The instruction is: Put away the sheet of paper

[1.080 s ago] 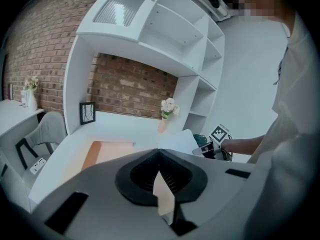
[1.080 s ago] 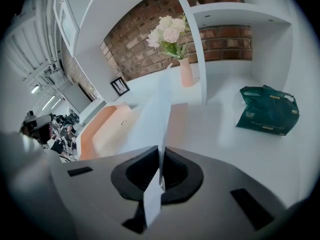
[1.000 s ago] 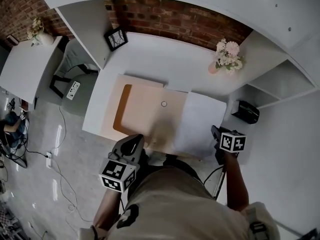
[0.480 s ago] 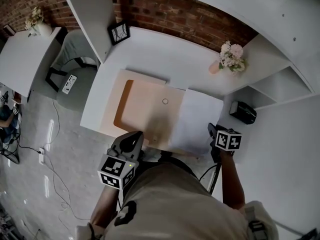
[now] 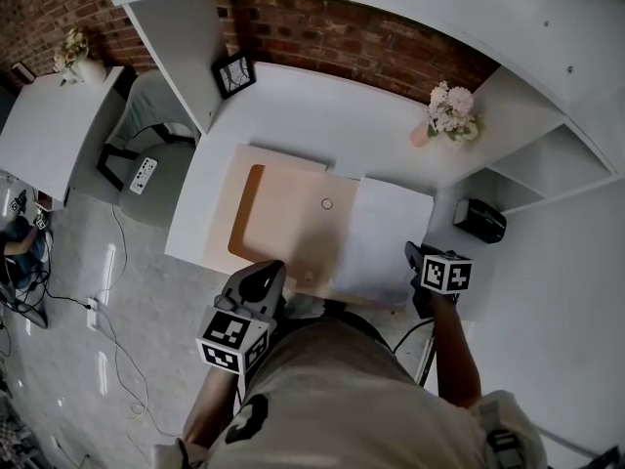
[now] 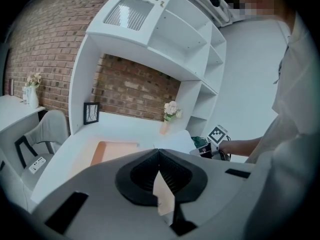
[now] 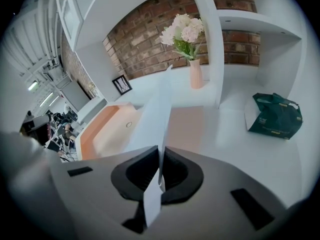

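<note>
Pinching the thin white sheet of paper by its near edge, the right gripper's fingers hold it over the open peach folder on the white worktop. The left gripper's fingers look closed on the folder. Light, floppy and crease-prone, I judge, so an edge hold suits.

— What is borne by the white desk?
— An open peach folder is laid across its front; a picture frame is stood back left; a vase of flowers, back right.
</note>
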Demonstrator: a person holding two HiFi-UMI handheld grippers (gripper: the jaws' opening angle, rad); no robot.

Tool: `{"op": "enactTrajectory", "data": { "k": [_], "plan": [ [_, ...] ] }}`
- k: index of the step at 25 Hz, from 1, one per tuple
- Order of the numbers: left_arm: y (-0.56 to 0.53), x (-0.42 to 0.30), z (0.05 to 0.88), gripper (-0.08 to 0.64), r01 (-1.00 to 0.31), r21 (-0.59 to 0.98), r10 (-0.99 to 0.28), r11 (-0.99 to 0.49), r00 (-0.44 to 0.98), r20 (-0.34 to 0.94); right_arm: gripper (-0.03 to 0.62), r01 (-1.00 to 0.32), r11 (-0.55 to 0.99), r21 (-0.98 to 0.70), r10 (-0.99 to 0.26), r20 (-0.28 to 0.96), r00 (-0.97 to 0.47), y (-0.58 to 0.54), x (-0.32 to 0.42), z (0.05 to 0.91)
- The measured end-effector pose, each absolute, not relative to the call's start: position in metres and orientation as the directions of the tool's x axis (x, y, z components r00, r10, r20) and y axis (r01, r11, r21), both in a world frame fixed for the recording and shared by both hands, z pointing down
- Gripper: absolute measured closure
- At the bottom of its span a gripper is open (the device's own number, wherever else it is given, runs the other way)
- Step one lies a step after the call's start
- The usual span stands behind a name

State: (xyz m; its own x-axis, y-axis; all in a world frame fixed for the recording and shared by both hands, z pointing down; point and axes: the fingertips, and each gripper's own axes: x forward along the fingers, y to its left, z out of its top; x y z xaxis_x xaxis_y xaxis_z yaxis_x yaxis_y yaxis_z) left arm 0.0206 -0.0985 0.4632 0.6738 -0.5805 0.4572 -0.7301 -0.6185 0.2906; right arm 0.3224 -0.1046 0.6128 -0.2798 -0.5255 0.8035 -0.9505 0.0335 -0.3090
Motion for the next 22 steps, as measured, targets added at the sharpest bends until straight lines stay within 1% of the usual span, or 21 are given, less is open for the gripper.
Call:
{"op": "enactTrajectory", "data": {
  "k": [22],
  "plan": [
    [-0.1,0.012,0.456,0.545,-0.742,0.271,-0.6,-0.613,0.661,0.451,0.565,-0.922,0.073,-0.38,-0.528,0.77,-0.359,-0.118,0.29,0.611]
  ]
}}
